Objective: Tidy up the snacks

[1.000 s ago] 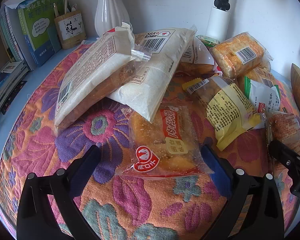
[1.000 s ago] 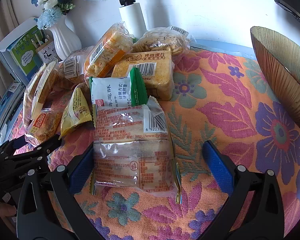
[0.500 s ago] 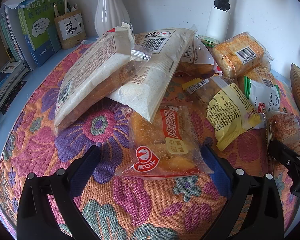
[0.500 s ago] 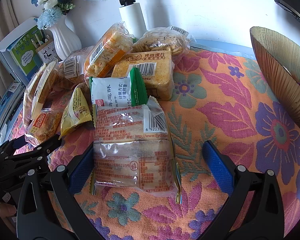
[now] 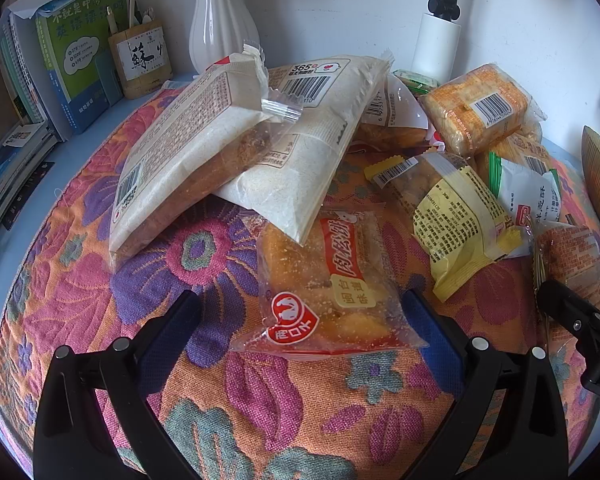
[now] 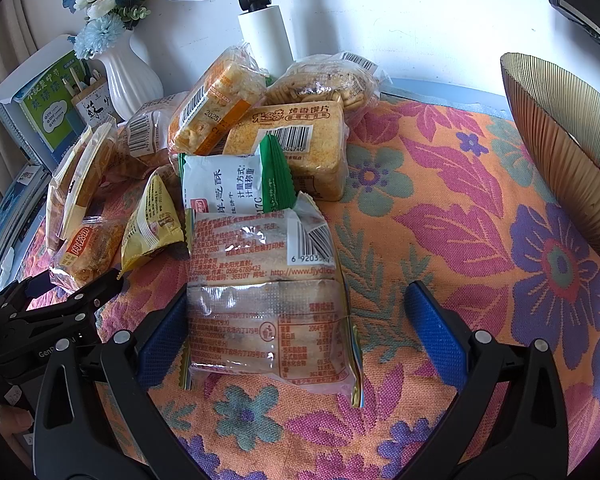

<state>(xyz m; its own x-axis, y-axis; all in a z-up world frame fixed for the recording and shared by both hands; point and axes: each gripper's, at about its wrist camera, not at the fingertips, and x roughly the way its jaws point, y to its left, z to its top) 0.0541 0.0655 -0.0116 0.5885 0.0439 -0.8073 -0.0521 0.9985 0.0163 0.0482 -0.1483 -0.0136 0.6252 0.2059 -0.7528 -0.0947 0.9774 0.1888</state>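
Note:
Several snack packets lie on a flowered cloth (image 5: 80,280). My left gripper (image 5: 300,320) is open, its blue-padded fingers on either side of a clear bread packet with a red label (image 5: 324,288). Behind it lie two large white bread bags (image 5: 188,152), a yellow packet (image 5: 460,224) and an orange cake packet (image 5: 476,112). My right gripper (image 6: 300,320) is open around a clear packet with red print (image 6: 268,300); its left finger is at the packet's edge. A white-and-green packet (image 6: 228,184) and a toast packet (image 6: 296,144) lie behind. The ribbed golden bowl (image 6: 560,148) stands at the right.
A white vase (image 5: 224,20), a pen holder (image 5: 140,60) and books (image 5: 60,60) stand at the back left. A white lamp post (image 6: 264,28) rises at the back by the wall. The left gripper shows at the lower left of the right wrist view (image 6: 52,312).

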